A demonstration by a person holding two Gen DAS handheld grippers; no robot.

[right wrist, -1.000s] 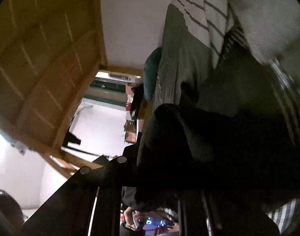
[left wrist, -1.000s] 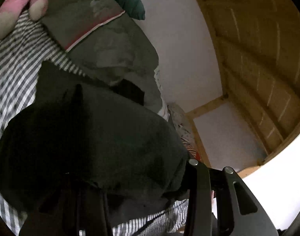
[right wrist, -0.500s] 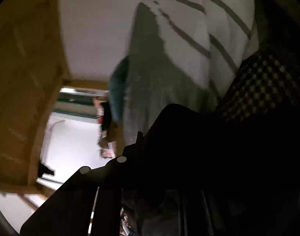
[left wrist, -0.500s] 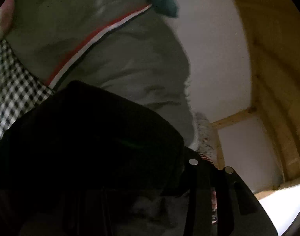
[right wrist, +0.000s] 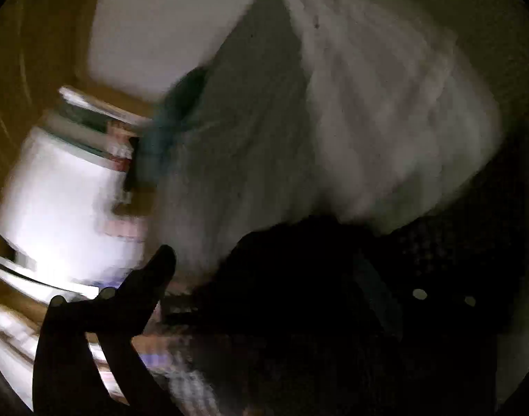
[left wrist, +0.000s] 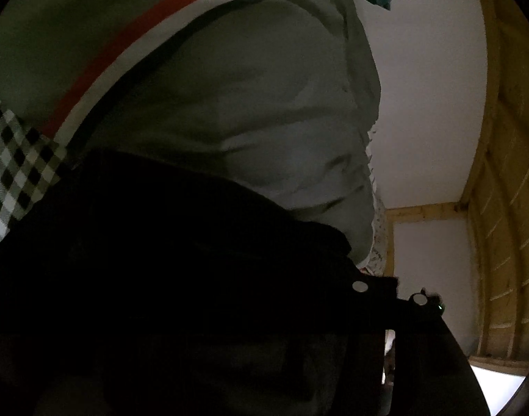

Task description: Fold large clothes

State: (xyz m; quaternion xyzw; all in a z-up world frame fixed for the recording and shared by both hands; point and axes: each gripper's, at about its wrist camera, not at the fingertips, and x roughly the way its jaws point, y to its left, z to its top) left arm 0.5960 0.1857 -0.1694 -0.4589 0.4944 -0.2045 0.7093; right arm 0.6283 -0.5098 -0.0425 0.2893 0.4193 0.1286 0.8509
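Black garment (left wrist: 167,260) lies soft, limp, light on checked bed sheet (left wrist: 11,170) (best gripped along an edge); both claws opening, left claw (left wrist: 385,298) and right claw (right wrist: 299,277), cloth between, apparently unpinched.

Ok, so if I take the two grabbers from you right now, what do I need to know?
Left gripper: the jaws are opening. The dark garment covers them, so I can't tell whether it is gripped.
Right gripper: the jaws are opening and already wide. The garment lies between them and does not look pinched.
Garment: it is bunched over the checked sheet, up by the grey pillow with the red stripe.
Done: no neat fold shows yet.
Left: check that the garment is free of both grippers, spread it flat, then fold it.
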